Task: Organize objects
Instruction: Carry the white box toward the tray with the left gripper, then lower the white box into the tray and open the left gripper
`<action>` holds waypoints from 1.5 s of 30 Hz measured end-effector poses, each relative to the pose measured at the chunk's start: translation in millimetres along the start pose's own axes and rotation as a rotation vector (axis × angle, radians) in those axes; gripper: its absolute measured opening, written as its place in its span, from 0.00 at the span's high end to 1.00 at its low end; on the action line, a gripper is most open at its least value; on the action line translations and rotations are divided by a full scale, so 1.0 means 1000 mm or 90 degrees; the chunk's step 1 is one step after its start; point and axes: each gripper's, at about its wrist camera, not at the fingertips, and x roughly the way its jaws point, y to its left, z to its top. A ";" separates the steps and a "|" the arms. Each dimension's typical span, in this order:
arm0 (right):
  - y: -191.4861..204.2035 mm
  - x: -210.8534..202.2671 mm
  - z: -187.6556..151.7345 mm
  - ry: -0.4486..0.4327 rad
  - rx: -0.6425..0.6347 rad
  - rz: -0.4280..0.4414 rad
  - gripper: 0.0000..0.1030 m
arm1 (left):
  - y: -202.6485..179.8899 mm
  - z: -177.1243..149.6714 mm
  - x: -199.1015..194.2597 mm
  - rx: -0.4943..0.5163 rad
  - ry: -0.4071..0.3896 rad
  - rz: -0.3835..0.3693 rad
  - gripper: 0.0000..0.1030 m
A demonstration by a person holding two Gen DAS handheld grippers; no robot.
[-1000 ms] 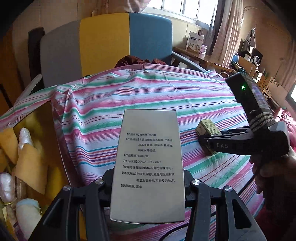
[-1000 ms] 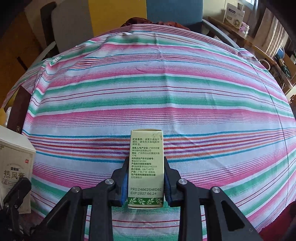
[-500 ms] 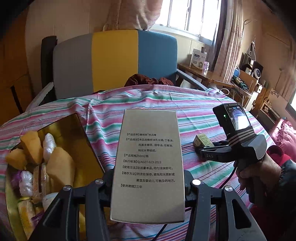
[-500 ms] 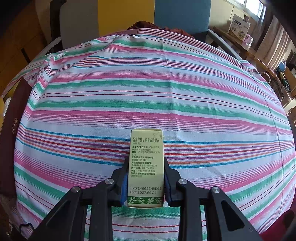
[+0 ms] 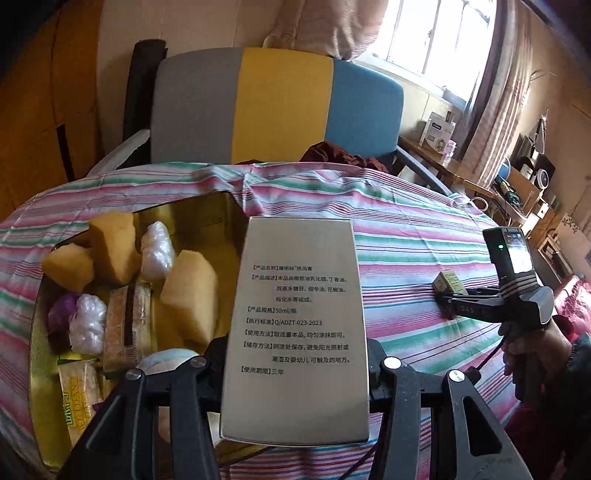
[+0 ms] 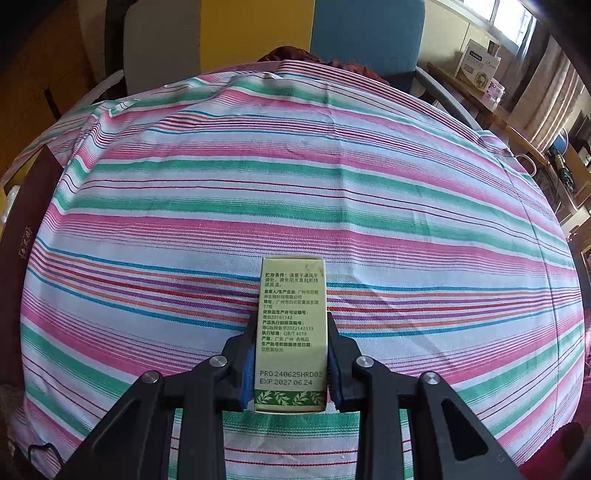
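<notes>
A grey carton (image 5: 295, 325) printed with Chinese text is clamped between the jaws of the left gripper (image 5: 295, 373) above a striped tablecloth (image 5: 399, 236). Left of the carton, a gold tray (image 5: 207, 218) filled with wrapped snacks (image 5: 127, 325) is seen. Right of the carton, a small green box (image 5: 448, 282) is gripped by the right gripper (image 5: 445, 299), low over the cloth.

Striped cloth (image 6: 295, 192) lies open ahead of right gripper (image 6: 291, 354), bare up to the chair back (image 6: 258, 29). On the left, gold tray (image 5: 207, 221) is crowded with sponge chunks (image 5: 188, 291) and wrapped packets (image 5: 127, 325); only its far corner is bare. Tray edge (image 6: 26, 229) borders the cloth's left side.
</notes>
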 end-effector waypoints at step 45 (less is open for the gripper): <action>0.007 -0.001 0.002 0.000 -0.039 -0.021 0.71 | 0.036 -0.008 0.054 -0.112 0.103 -0.037 0.46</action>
